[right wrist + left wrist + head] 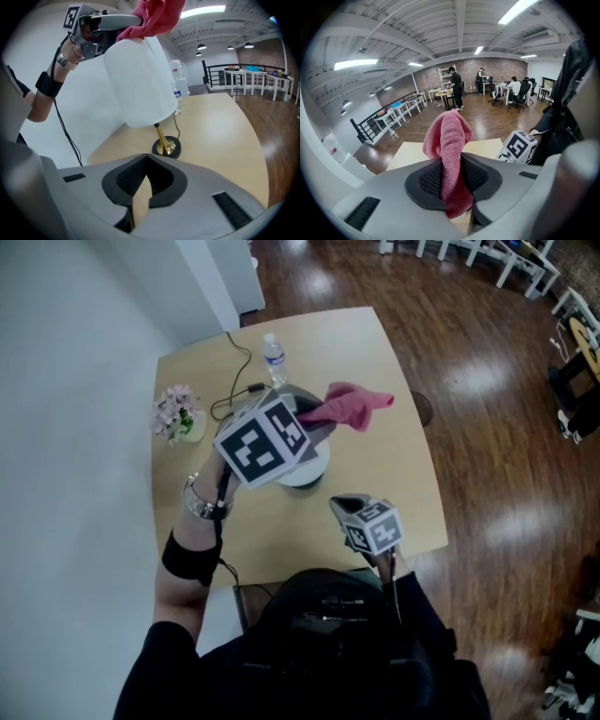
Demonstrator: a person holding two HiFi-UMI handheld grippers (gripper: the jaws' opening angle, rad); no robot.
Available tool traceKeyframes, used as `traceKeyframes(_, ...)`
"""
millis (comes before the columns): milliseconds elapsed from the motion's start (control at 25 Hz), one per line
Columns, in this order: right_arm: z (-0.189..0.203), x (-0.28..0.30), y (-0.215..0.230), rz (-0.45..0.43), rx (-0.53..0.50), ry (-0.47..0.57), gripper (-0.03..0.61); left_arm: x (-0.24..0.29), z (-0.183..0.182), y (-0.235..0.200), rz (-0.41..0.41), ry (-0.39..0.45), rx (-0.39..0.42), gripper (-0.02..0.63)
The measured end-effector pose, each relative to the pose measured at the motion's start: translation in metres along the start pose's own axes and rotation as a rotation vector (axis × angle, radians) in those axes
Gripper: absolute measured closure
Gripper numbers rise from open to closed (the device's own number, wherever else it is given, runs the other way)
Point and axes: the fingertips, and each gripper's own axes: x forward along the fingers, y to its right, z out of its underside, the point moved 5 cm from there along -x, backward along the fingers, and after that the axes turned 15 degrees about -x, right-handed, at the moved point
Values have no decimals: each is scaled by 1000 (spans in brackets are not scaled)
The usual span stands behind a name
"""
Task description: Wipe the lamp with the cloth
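Left gripper [451, 161] clamps pink woven cloth [447, 133] on white-shaded brass lamp [136, 79]; my right gripper [146, 158] closed, empty. Unbraced lamp may topple.

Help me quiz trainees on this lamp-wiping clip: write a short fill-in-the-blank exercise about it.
1. The left gripper has its jaws shut on a ____ cloth.
2. The cloth lies against the lamp, atop its white ____.
3. The right gripper holds ____ in its jaws.
4. Near the lamp stands a water ____.
Missing words: pink; shade; nothing; bottle.
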Motion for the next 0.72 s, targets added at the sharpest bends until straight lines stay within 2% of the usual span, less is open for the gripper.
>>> traceKeyframes(280,2,4,-11,-14,-22,-5,574,-20,27,14,-18,-4,-1,520)
traceKeyframes(720,-13,28,-38,-47,-74,-34,574,-60,77,-19,-89,50,-122,520)
